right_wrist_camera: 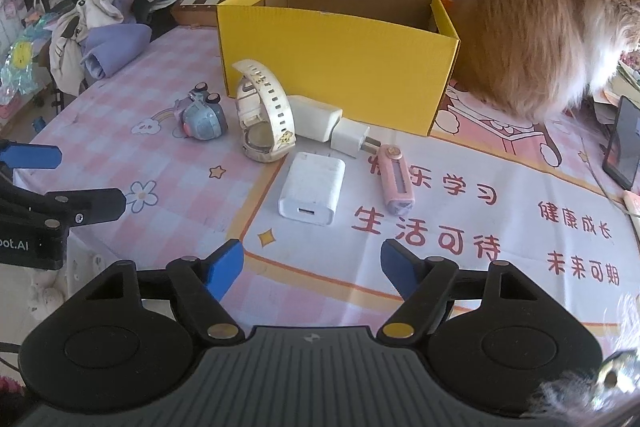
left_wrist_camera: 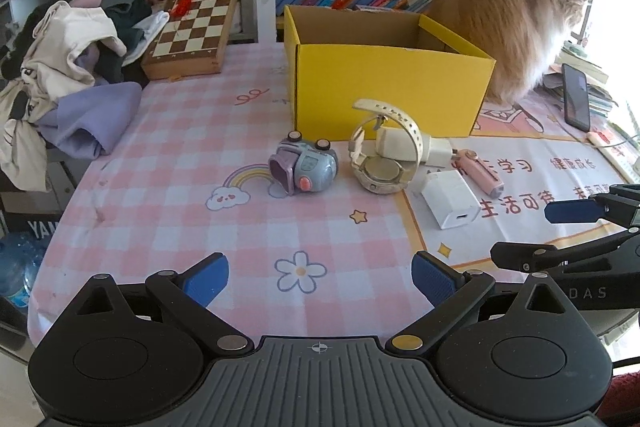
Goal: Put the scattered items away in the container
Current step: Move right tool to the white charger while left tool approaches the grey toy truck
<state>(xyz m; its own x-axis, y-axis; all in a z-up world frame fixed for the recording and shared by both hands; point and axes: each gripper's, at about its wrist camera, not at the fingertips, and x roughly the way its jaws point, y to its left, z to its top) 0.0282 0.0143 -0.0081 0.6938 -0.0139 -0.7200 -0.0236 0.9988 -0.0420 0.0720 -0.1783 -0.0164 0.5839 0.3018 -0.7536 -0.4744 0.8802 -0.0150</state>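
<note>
Here both tongs (left_wrist_camera: 320, 281) (right_wrist_camera: 312, 269) gape, holding nothing.

Yellow box (right_wrist_camera: 336, 59), white charger (right_wrist_camera: 312, 189) & watch (right_wrist_camera: 266, 115), pink-white check cloth (left_wrist_camera: 168, 163), brown-cream chessboard (left_wrist_camera: 196, 23)

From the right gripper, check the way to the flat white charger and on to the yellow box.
Nothing lies between the open right gripper and the flat white charger. Beyond it, the plug adapter and white watch sit before the yellow box, low enough to lift over.
</note>
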